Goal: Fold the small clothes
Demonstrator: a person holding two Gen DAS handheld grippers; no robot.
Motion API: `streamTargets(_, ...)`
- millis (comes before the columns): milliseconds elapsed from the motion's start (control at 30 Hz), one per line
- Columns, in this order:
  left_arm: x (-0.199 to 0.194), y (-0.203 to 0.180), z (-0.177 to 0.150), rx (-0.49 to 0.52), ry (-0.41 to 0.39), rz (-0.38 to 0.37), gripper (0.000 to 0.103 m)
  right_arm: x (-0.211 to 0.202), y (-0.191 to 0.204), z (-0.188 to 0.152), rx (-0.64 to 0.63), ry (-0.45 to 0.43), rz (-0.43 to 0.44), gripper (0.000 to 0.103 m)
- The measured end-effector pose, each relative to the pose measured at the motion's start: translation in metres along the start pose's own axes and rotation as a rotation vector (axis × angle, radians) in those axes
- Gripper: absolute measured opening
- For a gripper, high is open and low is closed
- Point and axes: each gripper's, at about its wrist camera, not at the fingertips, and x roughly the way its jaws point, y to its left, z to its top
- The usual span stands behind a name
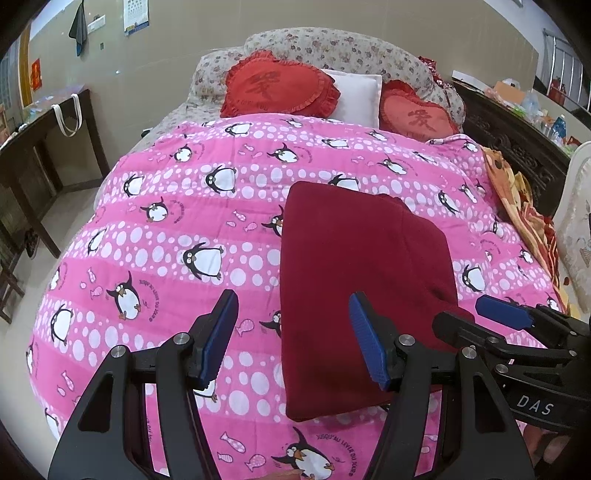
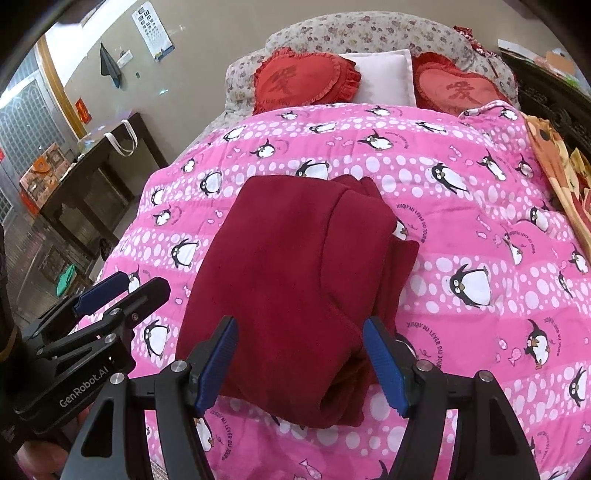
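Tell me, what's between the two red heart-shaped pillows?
A white square pillow sits between the two red heart-shaped pillows, seen in both wrist views.

We see a bed point(image 1: 173, 206) covered by a pink penguin-print quilt point(image 2: 461, 206), with two red heart-shaped cushions point(image 1: 277, 85) and a white pillow point(image 2: 384, 75) against a floral headboard cushion point(image 1: 332, 44). On the beige wall point(image 1: 155, 66) hang a calendar point(image 1: 136, 16), an eye chart point(image 2: 153, 35) and a dark cloth point(image 1: 78, 26). A dark wooden surface point(image 1: 40, 122) stands at the left with a white bag strap point(image 1: 68, 114) draped over its edge. A carved dark cabinet point(image 1: 517, 147) at the right holds clutter.
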Motion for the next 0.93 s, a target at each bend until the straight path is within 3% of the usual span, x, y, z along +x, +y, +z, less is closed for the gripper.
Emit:
streamTargets(733,0.010,-0.004,-0.002,0.014,0.007,-0.006,0.062,0.009,-0.004,0.000,0.005,0.027,-0.006,0.068)
streamTargets(933,0.020,0.011,0.000,-0.005,0.014,0.004,0.062,0.012,-0.019,0.002,0.006,0.020,-0.003,0.068)
